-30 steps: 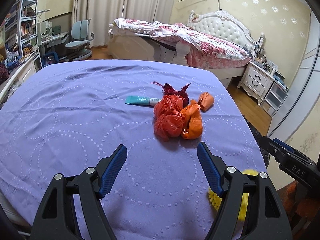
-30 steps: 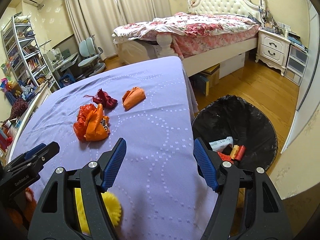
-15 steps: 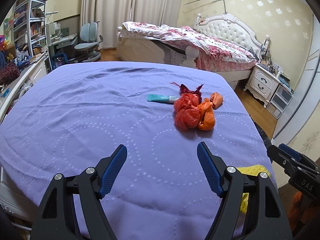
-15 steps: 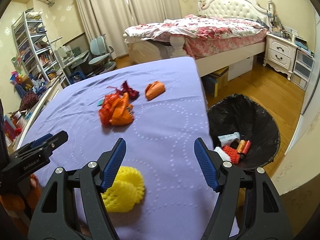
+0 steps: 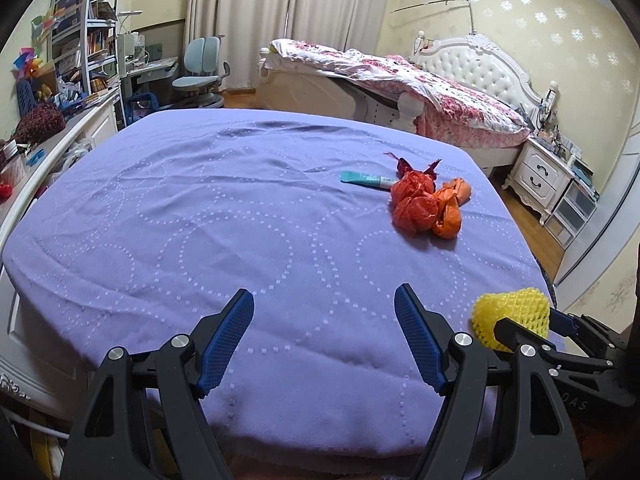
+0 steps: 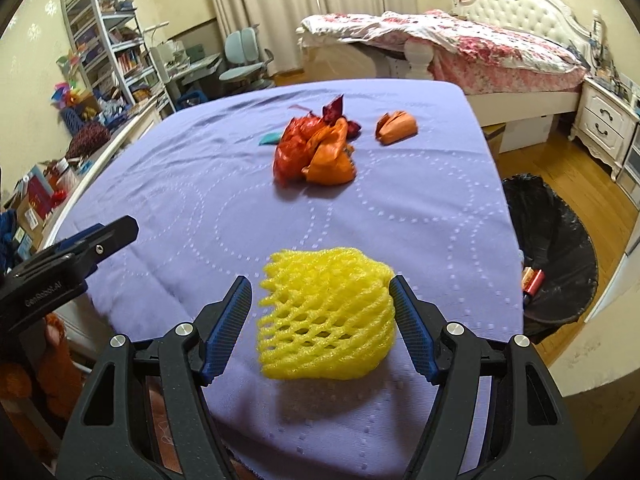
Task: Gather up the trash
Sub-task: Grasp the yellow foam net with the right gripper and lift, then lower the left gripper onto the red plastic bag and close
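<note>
Near the front right corner of the purple-covered table, in the left wrist view, a yellow foam net is seen partly behind the right gripper, while the left gripper hangs over the front edge with its jaws wide apart and nothing between them. Half a second ago only a sliver of yellow showed at that corner; now the whole net is in sight. Toward the far right of the table a teal tube lies with its long axis running left to right, its pale end tucked against a cluster of red and orange bags. From the right wrist view, the foam net is framed between the fingers of the right gripper, whose jaws are apart, the right pad at or just beside the net and the left pad a little clear of it. A moment before, the net lay lower and to the left of that gap, so a grasp appears to be lined up but not yet closed. The net's long axis runs across the gap, its ragged open end pointing to the left. Beyond it lie the bags and a separate orange wrapper; the black-lined bin stands on the floor beside the table's right edge, already holding some items.
</note>
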